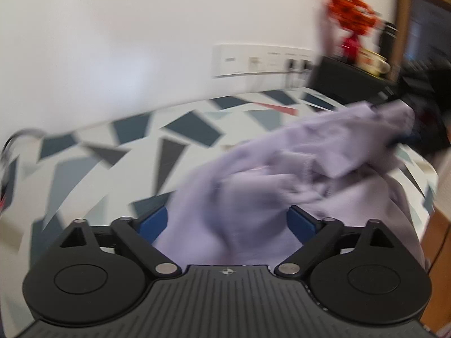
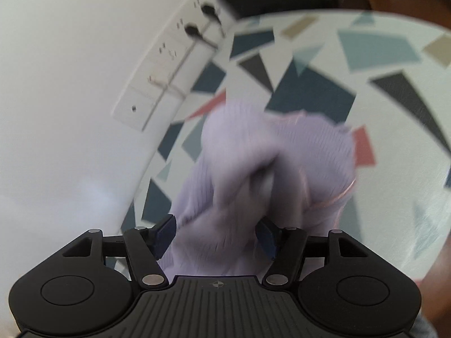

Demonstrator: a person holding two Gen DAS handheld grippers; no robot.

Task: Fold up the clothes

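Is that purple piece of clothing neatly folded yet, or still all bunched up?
Still bunched up. The lilac garment lies in a rumpled heap with loose folds on the patterned table, no flat, squared layers showing.

Bright even indoor light, heavy motion blur in both views, fisheye bending at edges, dark vignetted corners

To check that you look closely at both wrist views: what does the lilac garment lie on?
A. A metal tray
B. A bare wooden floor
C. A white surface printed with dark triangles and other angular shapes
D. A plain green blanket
C: in both wrist views the lilac garment lies crumpled on a white surface printed with dark blue, grey and a few red angular shapes.
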